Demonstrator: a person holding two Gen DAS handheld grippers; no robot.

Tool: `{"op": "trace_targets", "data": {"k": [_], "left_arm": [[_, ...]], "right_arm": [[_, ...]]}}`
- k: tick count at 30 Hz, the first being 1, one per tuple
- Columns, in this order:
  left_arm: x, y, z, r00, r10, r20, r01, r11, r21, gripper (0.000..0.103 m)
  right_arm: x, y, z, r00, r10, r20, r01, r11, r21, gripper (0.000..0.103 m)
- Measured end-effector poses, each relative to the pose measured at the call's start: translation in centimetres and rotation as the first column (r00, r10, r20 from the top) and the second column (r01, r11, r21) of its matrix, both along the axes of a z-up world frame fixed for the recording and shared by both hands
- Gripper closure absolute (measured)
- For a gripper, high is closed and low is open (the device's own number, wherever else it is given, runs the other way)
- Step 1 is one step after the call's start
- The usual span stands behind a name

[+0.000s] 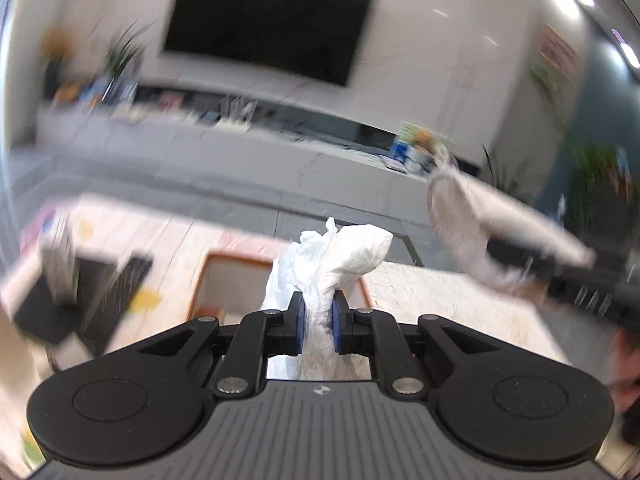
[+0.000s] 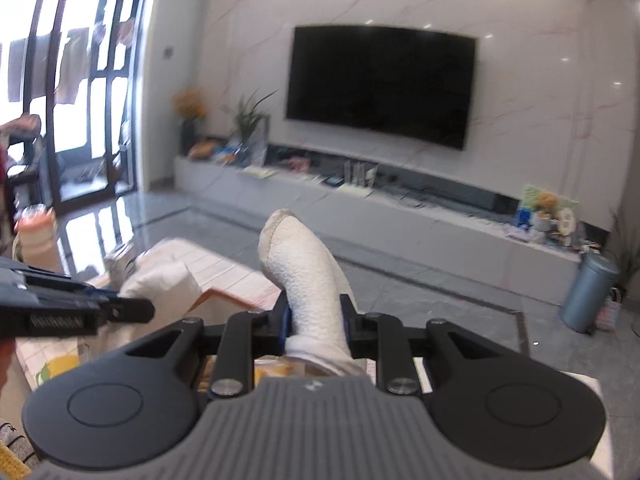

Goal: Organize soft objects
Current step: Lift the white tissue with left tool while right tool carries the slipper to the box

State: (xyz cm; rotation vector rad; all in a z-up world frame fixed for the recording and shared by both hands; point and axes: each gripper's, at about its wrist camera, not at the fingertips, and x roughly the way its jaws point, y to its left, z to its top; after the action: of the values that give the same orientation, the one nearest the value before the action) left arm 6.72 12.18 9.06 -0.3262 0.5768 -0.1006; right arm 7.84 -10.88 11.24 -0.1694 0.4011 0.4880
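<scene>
Your left gripper (image 1: 318, 320) is clamped on a crumpled white cloth (image 1: 340, 256): its 2 blue pads (image 1: 298, 322) pinch the fabric at a narrow waist, so the bunched upper part stands above and ahead of the fingertips while the rest hangs down behind them toward the gripper body. Below and beyond this cloth lies an orange-rimmed tray (image 1: 200, 280) on a pale table (image 1: 168, 236). Your right gripper (image 2: 314, 322) grips a white sock (image 2: 302, 264) at mid-length; the closed toe end rises up and leans left past the fingertips, and the cuff end trails back under the jaws. In the right wrist view, your left gripper (image 2: 132, 308) enters from the left with its cloth (image 2: 160, 284) at its tip, well apart from the sock.
</scene>
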Motion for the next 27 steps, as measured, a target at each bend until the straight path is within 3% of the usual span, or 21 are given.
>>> {"op": "trace_targets", "data": {"k": [3, 6, 8, 11, 15, 21, 24, 27], "left_arm": [[0.0, 3.6, -1.0, 0.999, 0.053, 0.001, -0.051, 0.981, -0.185, 0.088], [-0.2, 5.3, -1.7, 0.995, 0.094, 0.028, -0.084, 0.963, -0.258, 0.088], [-0.7, 6.3, -2.5, 0.994, 0.104, 0.025, -0.092, 0.953, -0.287, 0.088], [-1.6, 8.5, -4.1, 0.999, 0.024, 0.033, -0.014, 0.958, -0.287, 0.088], [-2.5, 10.2, -4.9, 0.993, 0.104, 0.054, -0.083, 0.952, -0.296, 0.088], [-2.7, 11.8, -5.2, 0.99, 0.131, 0.059, -0.103, 0.934, -0.343, 0.088], [-2.3, 11.8, -6.0, 0.992, 0.117, 0.038, -0.096, 0.929, -0.358, 0.088], [-2.2, 11.7, -6.1, 0.992, 0.123, 0.03, -0.106, 0.937, -0.333, 0.088]], "right_arm": [[1.2, 3.4, -2.2, 0.999, 0.012, -0.048, -0.013, 1.0, -0.008, 0.081], [3.3, 6.1, -4.5, 0.995, 0.027, -0.098, -0.032, 0.998, -0.052, 0.081], [4.2, 7.6, -5.9, 0.992, 0.046, -0.121, -0.057, 0.994, -0.089, 0.081], [5.9, 9.1, -7.5, 0.986, 0.07, -0.152, -0.089, 0.988, -0.124, 0.081], [8.0, 11.6, -9.2, 0.98, 0.128, -0.154, -0.16, 0.962, -0.22, 0.081], [11.6, 15.5, -12.1, 0.935, 0.298, -0.194, -0.351, 0.858, -0.374, 0.081], [11.9, 17.4, -13.8, 0.894, 0.424, -0.147, -0.441, 0.77, -0.461, 0.081], [13.3, 19.2, -15.8, 0.873, 0.443, -0.205, -0.479, 0.699, -0.531, 0.081]]}}
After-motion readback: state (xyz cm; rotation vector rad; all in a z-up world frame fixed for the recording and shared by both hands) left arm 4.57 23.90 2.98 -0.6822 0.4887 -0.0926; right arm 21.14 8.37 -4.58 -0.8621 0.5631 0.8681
